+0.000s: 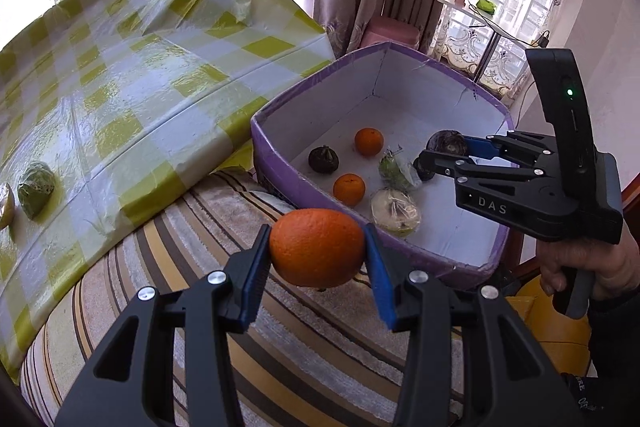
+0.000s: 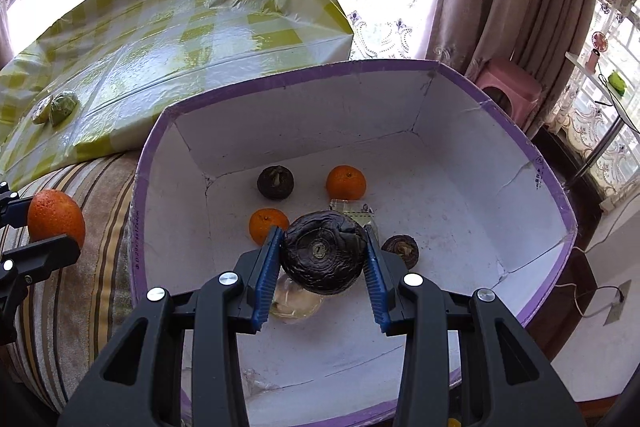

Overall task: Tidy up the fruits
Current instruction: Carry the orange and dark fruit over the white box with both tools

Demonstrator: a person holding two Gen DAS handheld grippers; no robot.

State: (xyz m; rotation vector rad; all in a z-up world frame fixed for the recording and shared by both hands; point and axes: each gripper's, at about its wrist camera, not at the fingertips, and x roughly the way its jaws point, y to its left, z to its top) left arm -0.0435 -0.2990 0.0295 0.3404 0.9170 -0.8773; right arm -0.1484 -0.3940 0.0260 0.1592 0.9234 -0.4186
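Note:
My left gripper [image 1: 316, 253] is shut on an orange [image 1: 316, 247], held over the striped cushion just short of the purple-rimmed box [image 1: 280, 107]. In the right wrist view that orange [image 2: 56, 215] shows at the left edge, outside the box. My right gripper [image 2: 322, 259] is shut on a dark wrinkled fruit [image 2: 322, 251] and hangs over the inside of the box [image 2: 360, 67]. On the white floor of the box lie two small oranges [image 2: 346, 182] [image 2: 268, 225], two dark fruits [image 2: 275, 182] [image 2: 400, 250] and a pale wrapped fruit [image 2: 294, 301].
A table under a yellow checked plastic cloth [image 1: 140, 87] stands left of the box, with wrapped green fruit [image 1: 36, 189] on it. The box rests on a striped cushion [image 1: 200, 307]. A pink stool [image 2: 508, 87] and curtains stand behind. A hand [image 1: 580, 263] holds the right gripper.

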